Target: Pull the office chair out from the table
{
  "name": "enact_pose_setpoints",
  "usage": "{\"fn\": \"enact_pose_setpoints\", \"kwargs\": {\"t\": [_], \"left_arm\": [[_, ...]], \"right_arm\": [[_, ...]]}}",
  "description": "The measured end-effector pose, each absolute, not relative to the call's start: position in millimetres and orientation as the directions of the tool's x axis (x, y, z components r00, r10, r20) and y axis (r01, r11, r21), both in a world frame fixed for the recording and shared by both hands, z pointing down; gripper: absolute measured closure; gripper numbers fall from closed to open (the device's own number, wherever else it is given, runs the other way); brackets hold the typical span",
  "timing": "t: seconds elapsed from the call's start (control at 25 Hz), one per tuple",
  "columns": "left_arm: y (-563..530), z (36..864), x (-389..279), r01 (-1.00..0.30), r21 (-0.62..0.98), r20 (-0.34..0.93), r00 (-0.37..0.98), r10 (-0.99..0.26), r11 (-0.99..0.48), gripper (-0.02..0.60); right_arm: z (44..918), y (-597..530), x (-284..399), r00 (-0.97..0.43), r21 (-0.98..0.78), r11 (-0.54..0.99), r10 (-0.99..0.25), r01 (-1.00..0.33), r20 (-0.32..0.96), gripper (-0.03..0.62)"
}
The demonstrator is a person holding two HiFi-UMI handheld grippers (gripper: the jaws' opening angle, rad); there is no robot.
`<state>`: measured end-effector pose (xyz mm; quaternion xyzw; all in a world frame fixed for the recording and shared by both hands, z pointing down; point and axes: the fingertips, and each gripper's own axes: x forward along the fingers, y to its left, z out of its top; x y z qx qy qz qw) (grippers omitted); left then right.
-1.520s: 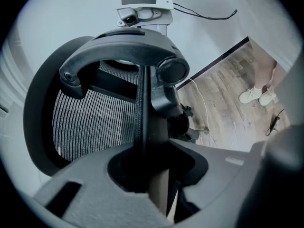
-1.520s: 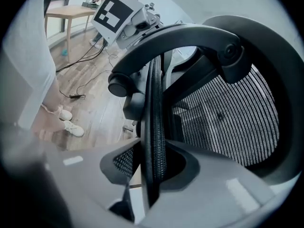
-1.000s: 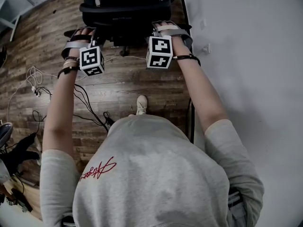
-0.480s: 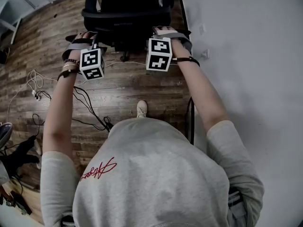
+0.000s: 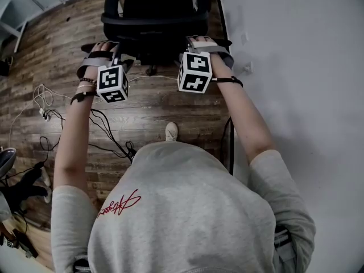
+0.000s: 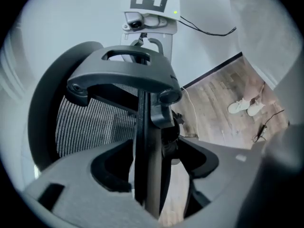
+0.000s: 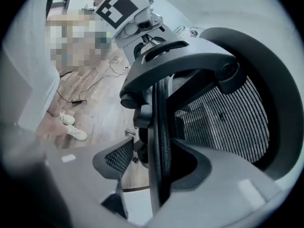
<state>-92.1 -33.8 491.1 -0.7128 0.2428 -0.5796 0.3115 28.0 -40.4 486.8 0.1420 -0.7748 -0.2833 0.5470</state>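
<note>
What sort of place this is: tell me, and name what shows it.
Likely an office or lab workspace: a black mesh office chair, a white table beside it, and loose cables across the wood-plank floor.

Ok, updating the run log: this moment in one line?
left hand-held gripper: jaws just opening, chair between | right hand-held gripper: same

In your head view, the office chair (image 5: 153, 16) is cut off by the top edge, and its base is mostly hidden under the seat. The desk (image 5: 296, 67) runs off the right edge. Your torso hides all but 1 shoe (image 5: 170, 131).
</note>
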Motion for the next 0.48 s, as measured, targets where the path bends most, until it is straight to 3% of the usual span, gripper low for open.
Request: {"fn": "enact_pose_setpoints", "kwargs": {"t": [0.48], "left_arm": [[-9, 468, -95, -0.18, -0.755, 0.579, 0.27, -0.769, -0.631, 0.285]], "right_arm": [[459, -19, 23, -0.425, 0.647, 0.762, -0.593, -0.023, 0.684, 0.361]]}}
